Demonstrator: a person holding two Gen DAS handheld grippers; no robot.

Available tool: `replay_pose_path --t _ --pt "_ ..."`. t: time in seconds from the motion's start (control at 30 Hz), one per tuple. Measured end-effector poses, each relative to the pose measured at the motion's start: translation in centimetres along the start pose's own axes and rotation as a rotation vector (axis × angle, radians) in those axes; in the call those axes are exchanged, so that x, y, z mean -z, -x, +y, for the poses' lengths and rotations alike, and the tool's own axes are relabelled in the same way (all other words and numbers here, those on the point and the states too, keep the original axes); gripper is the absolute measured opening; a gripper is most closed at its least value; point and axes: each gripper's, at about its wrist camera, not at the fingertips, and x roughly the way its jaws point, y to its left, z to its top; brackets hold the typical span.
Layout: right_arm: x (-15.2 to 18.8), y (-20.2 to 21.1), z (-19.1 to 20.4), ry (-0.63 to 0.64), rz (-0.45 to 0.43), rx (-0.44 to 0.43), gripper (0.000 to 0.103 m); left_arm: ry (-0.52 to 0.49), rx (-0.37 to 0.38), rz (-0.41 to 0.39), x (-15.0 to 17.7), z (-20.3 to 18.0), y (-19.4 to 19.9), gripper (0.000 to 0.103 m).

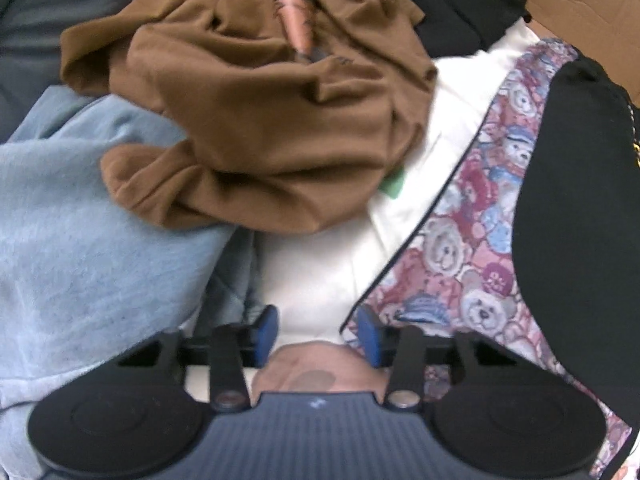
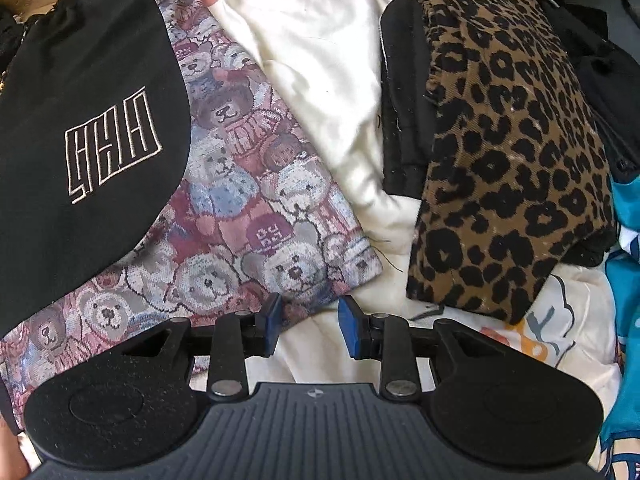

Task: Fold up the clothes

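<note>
In the left wrist view a crumpled brown shirt lies on a pale blue garment and a white cloth. A teddy-bear print garment with a black piece on it lies to the right. My left gripper is open over the white cloth, holding nothing. In the right wrist view the teddy-bear garment lies flat with a black logo piece on it, beside a folded leopard-print garment. My right gripper is open at the bear garment's corner, empty.
A cardboard box wall stands at the back right. A dark garment lies behind the brown shirt. Black folded cloth lies under the leopard piece, and turquoise fabric is at the far right.
</note>
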Motion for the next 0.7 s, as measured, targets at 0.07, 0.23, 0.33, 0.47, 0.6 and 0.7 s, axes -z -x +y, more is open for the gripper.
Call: replay_pose_path --t 0.07,0.23,0.33,0.47,0.6,0.7 --pt "0.4 0.3 -0.1 -0.005 -0.003 -0.002 0.037 -0.001 0.011 -0.006 0.1 0.3 -0.1 0.040" --pt "1.2 1.1 -0.7 -0.040 -0.018 -0.016 0.037 -0.029 0.000 -0.020 0.2 0.4 -0.7 0.040" --pt "1.5 1.6 -0.7 -0.060 -0.028 -0.030 0.037 -0.026 0.020 -0.027 0.4 0.5 -0.6 0.040" --pt "1.5 1.5 -0.2 -0.054 -0.024 -0.038 0.037 -0.032 0.027 -0.051 0.7 0.6 0.0 0.040" --pt "1.4 1.3 0.1 -0.047 -0.025 -0.039 0.037 -0.020 0.053 -0.099 0.9 1.1 1.3 0.041" --pt "1.5 1.2 0.2 -0.051 -0.028 -0.041 0.037 -0.066 0.058 -0.087 1.1 0.7 1.0 0.041"
